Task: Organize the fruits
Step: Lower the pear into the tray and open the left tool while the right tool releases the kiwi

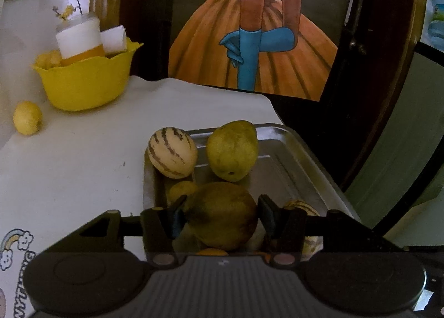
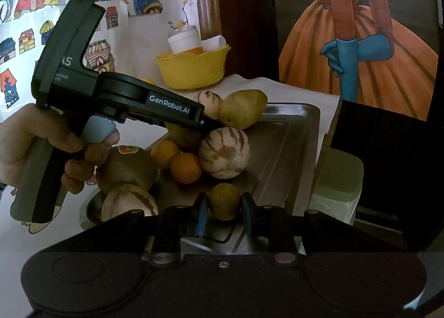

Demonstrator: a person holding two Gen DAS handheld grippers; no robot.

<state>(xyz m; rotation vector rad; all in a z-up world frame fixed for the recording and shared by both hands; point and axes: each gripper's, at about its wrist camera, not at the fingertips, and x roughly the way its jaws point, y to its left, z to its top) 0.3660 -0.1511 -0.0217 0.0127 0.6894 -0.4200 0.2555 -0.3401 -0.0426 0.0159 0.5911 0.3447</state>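
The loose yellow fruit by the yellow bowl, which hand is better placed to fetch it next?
Neither is free: the left gripper is clamped on a large pear, the right gripper on a small fruit. Probably the left, once it lets go: its view shows the loose yellow fruit beside the yellow bowl.

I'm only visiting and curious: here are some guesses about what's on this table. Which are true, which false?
1. The left gripper has a large green pear between its fingers. True.
2. The right gripper is empty. False: it is shut on a small brownish-green round fruit.
3. The metal tray holds striped cream melons and small orange fruits. True.
4. The scalloped yellow plastic bowl sits inside the tray. False: it stands apart on the white tablecloth.
5. A small yellow lemon lies beside the bowl. True.
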